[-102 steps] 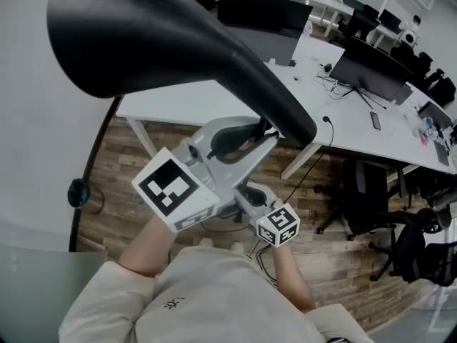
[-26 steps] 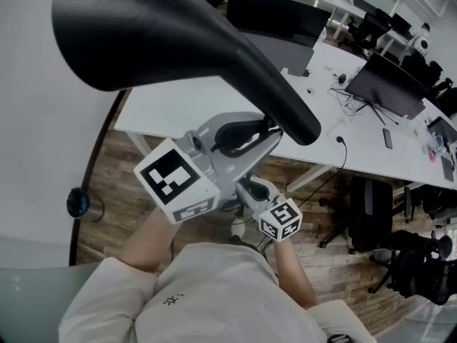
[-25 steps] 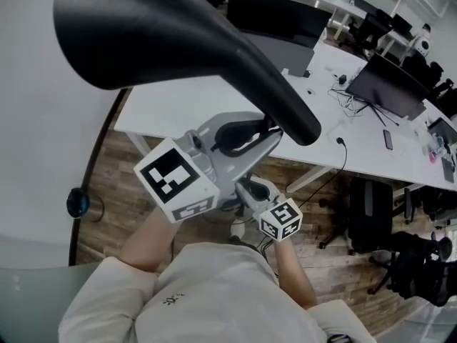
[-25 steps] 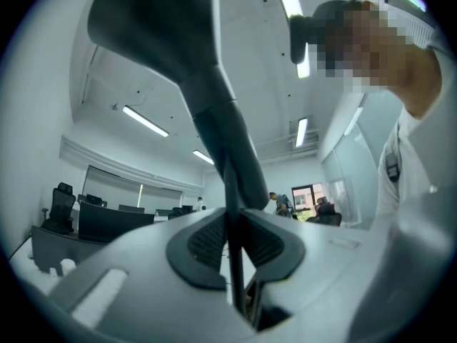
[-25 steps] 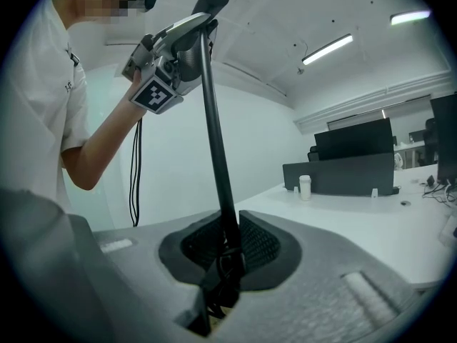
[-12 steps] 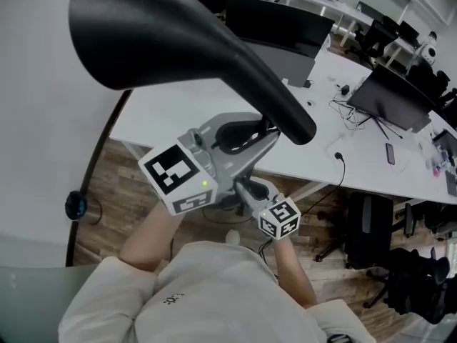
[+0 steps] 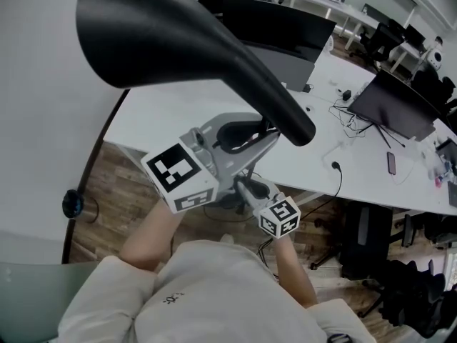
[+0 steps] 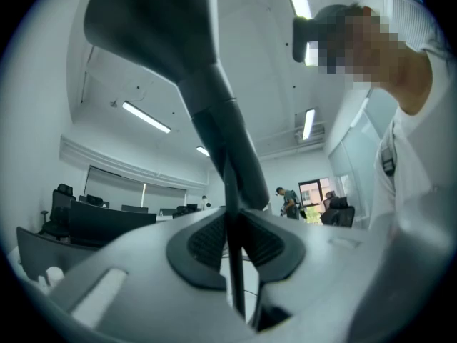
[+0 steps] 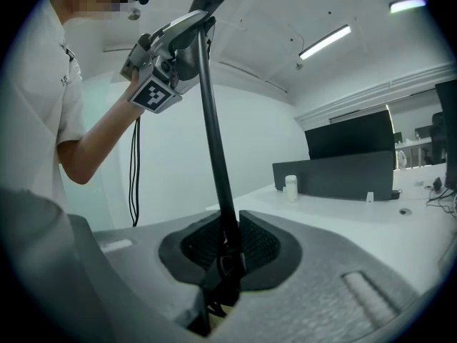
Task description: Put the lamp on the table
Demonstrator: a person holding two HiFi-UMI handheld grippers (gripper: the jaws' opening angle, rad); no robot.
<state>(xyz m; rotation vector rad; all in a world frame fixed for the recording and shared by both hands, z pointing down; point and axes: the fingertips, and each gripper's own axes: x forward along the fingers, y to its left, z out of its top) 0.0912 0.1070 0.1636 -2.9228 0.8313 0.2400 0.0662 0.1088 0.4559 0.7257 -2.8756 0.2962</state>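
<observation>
The lamp is black, with a horn-shaped shade filling the top of the head view and a thin pole below it. My left gripper is shut on the pole just under the shade neck; in the left gripper view its pads press the pole from both sides. My right gripper is shut on the pole lower down, its marker cube showing under the left gripper. The left gripper appears at the top of the right gripper view. The white table lies ahead and below.
A black divider screen, a dark monitor, cables and a phone sit on the long table. A small white bottle stands by the divider. Office chairs stand on the wooden floor at right. A curved white wall is at left.
Both grippers have carried the lamp level toward the white table, which now lies nearer and further under the shade. The grips on the pole are unchanged.
</observation>
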